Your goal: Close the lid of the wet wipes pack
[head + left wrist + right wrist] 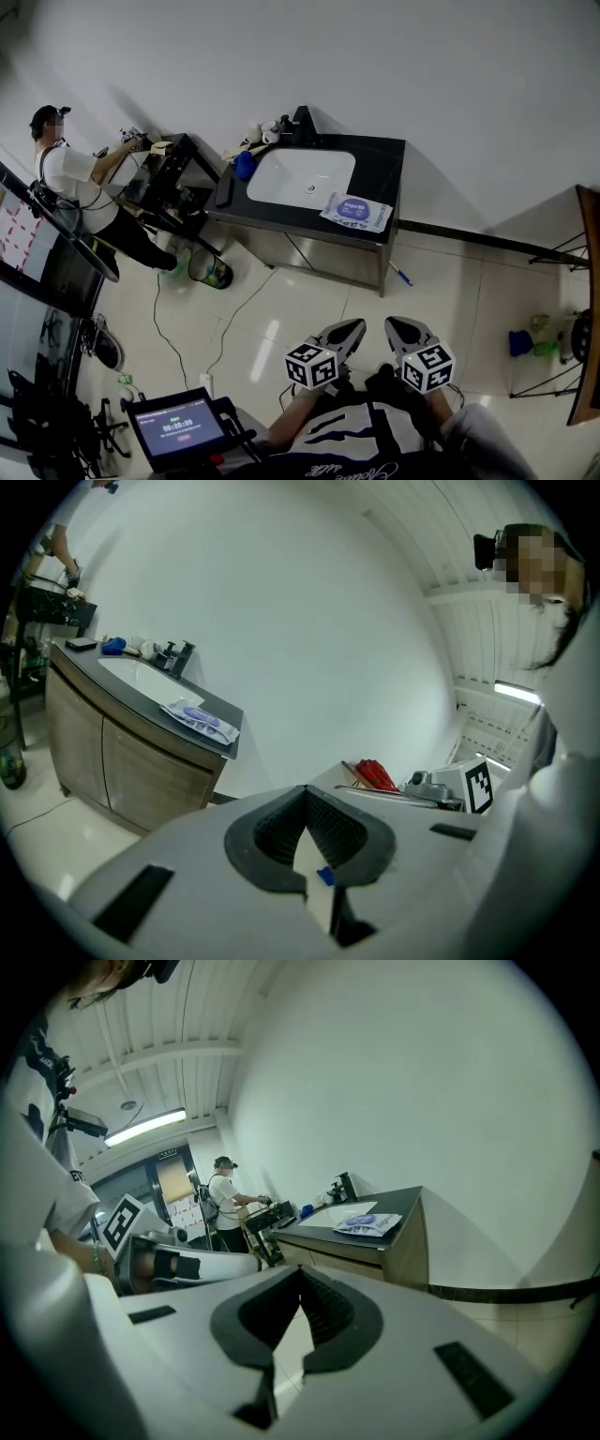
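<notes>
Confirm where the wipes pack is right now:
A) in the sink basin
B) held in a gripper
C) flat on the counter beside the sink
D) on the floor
C: the wipes pack lies flat on the dark counter, just to the right of the white sink in the head view, near the counter's front edge.

Your wet wipes pack [355,211] lies on the counter [386,169] in the upper middle of the frame, just right of the sink basin [302,176]. The faucet [303,121] stands behind the basin. Your left gripper [351,330] and right gripper [400,330] sit side by side at lower centre, well apart from the counter.
</notes>
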Demonstrator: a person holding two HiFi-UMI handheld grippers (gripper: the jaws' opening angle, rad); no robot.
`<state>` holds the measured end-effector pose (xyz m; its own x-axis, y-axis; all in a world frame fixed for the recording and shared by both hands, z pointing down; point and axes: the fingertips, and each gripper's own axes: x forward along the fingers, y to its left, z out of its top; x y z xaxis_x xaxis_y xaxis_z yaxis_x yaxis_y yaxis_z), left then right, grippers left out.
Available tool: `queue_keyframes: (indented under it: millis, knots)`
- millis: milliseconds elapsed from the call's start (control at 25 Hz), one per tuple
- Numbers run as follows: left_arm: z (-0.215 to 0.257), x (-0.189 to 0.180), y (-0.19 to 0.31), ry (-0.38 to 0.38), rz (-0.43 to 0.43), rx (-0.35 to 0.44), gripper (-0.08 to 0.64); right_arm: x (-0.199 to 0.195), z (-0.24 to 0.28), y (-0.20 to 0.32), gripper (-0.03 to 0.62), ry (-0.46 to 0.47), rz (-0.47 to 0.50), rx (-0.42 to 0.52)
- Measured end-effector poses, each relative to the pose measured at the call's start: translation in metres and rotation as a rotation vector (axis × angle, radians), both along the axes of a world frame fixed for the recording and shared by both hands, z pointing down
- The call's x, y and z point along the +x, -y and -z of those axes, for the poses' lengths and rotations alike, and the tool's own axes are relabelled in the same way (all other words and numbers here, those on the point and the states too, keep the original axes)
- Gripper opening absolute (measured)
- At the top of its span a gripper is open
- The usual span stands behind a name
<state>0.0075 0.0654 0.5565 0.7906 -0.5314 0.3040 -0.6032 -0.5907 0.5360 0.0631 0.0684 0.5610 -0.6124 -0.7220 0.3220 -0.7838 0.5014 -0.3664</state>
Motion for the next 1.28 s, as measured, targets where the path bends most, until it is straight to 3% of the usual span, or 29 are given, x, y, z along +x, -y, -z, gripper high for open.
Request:
queue_keyframes:
  millis: [320, 720, 1280]
  knots:
    - [0.021, -0.026, -0.038, -0.030, -0.033, 0.015, 0.000, -0.020, 0.025, -0.044, -0.002, 0.010, -0.060, 0.007]
    - [0.043, -0.091, -0.073, -0.027, -0.073, -0.001, 0.002, -0.079, 0.049, -0.083, -0.002, 0.023, -0.117, -0.033]
    - [0.035, -0.106, -0.074, -0.053, -0.090, 0.049, 0.002, -0.088, 0.038, -0.090, -0.002, 0.011, -0.151, 0.011]
